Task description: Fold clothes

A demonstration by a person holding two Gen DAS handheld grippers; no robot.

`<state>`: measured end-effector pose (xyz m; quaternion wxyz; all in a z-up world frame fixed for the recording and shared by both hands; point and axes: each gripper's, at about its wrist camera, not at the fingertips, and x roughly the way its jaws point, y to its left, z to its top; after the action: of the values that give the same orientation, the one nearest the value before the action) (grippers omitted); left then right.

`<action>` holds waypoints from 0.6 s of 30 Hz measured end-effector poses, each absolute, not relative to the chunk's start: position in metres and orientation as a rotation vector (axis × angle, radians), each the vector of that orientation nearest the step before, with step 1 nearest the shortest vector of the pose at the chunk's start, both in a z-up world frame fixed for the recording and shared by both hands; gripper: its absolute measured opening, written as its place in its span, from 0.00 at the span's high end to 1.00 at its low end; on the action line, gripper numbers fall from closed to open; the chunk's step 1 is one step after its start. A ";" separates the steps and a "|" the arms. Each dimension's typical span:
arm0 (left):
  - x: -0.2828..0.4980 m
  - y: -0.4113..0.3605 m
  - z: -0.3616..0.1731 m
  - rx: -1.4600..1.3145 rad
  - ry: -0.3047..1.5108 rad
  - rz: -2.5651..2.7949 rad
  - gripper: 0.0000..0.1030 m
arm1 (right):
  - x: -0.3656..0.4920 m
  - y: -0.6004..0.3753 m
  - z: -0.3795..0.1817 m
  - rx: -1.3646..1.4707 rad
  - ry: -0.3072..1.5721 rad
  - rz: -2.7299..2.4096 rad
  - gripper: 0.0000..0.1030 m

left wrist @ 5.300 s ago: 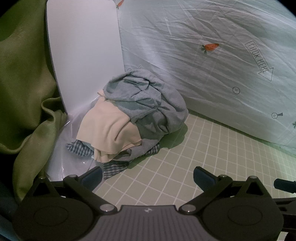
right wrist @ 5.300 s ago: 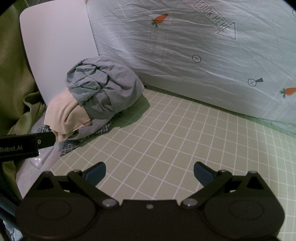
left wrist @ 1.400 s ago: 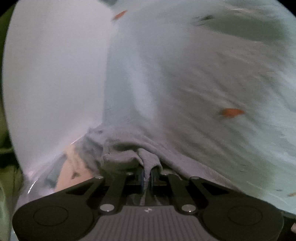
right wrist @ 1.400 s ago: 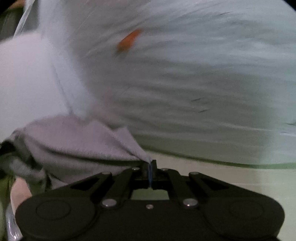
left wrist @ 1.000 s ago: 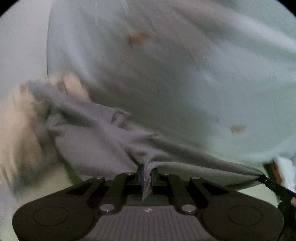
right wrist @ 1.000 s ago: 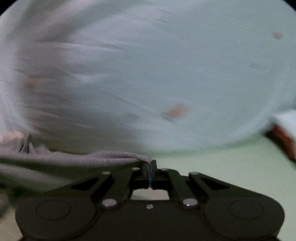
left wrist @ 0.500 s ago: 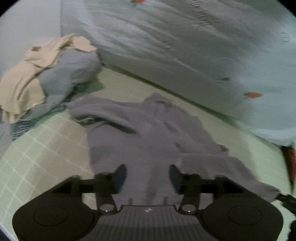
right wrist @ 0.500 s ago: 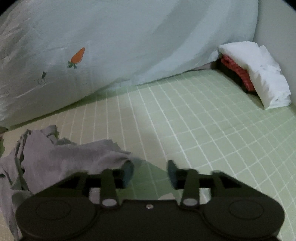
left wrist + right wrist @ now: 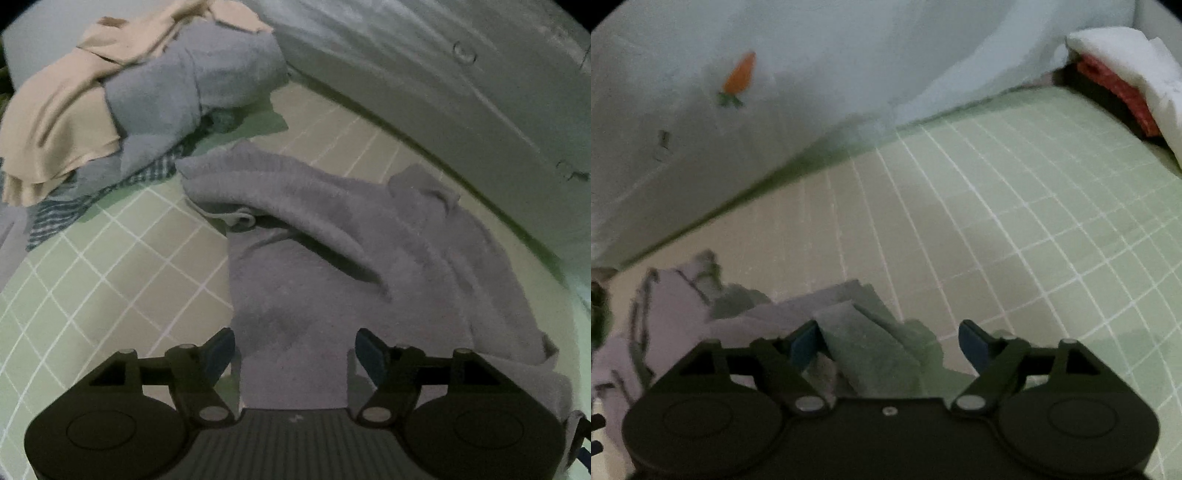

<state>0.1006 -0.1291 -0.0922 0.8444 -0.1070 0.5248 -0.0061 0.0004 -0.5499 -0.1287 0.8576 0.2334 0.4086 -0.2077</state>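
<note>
The grey garment is lying rumpled on the green checked mat, right of the clothes pile. Left gripper and right gripper are opening, seemingly released, cloth between their fingers.

Soft cloth on a smooth checked mat

The grey top is thick, fuzzy cloth with a matt look. The tan cloth in the pile looks thinner and smoother. The green mat is flat and smooth with white lines. The gripper is matt black plastic with small shiny metal pins.
</note>
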 end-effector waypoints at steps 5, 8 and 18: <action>0.108 -0.127 -0.109 -0.231 1.138 -0.001 0.25 | 0.005 -0.552 -0.145 0.541 0.918 -0.456 0.18; 0.107 -0.127 -0.112 -0.261 1.126 -0.031 0.47 | 0.005 -0.553 -0.150 0.610 0.938 -0.435 0.18; 0.084 -0.112 -0.097 -0.348 1.084 -0.006 0.92 | 0.017 -0.557 -0.113 0.388 0.866 -0.319 0.95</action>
<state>0.0835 -0.1116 -0.0970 0.8424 -0.1647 0.5130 -0.0029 0.0166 -0.5569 -0.1128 0.8774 0.1859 0.4151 -0.1529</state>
